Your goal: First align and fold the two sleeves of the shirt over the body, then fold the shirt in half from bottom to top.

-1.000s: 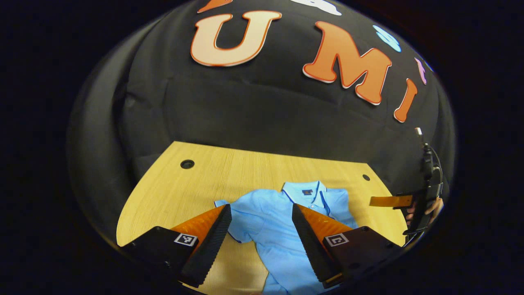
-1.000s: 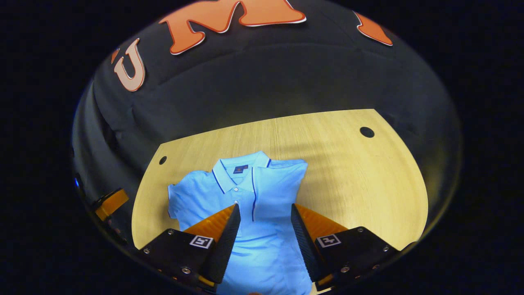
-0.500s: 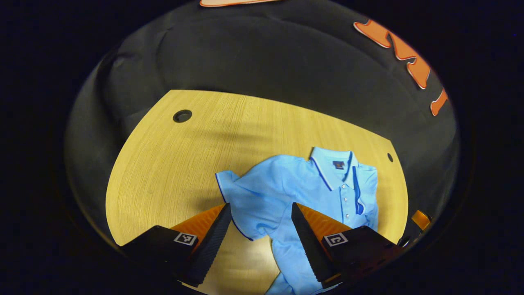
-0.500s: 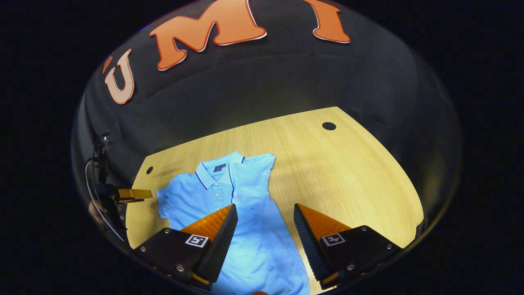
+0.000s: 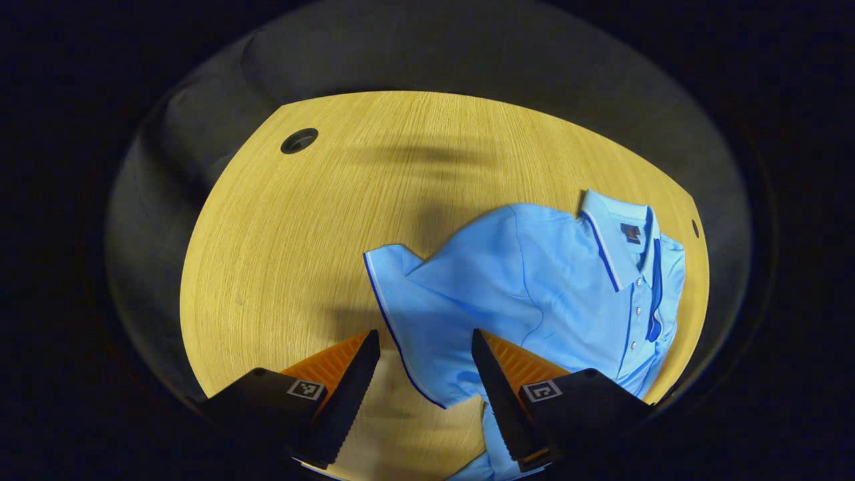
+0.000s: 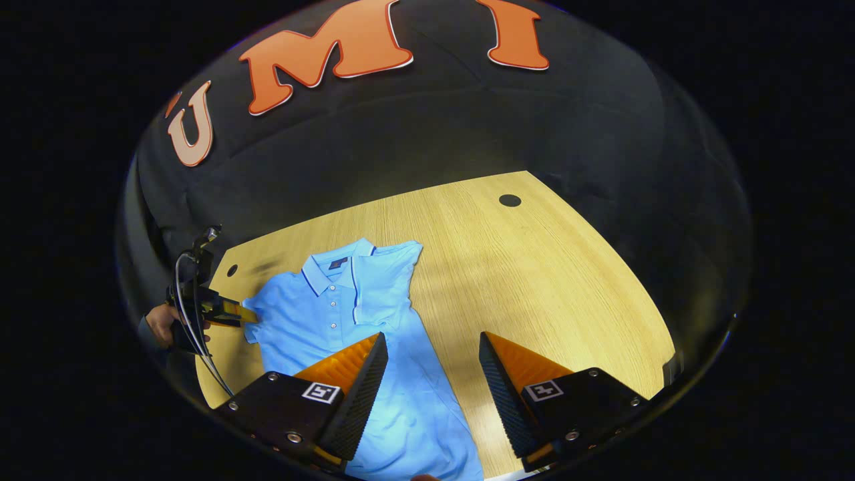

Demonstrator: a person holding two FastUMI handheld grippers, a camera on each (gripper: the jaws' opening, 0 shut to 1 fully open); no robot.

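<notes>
Since a second ago, left gripper [image 5: 421,357] has dropped toward the shirt [image 5: 534,294], jaws spread astride its unfolded sleeve [image 5: 414,321] to pinch it. Right gripper [image 6: 431,361] hovers open above the body on the surface [image 6: 548,280].

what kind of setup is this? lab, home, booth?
Most likely a staged recording booth, not a home: a bare wooden table with round cable holes, black cloth wall close behind it, and one light-blue polo shirt laid out. A hand holds the left claw at the sleeve.
</notes>
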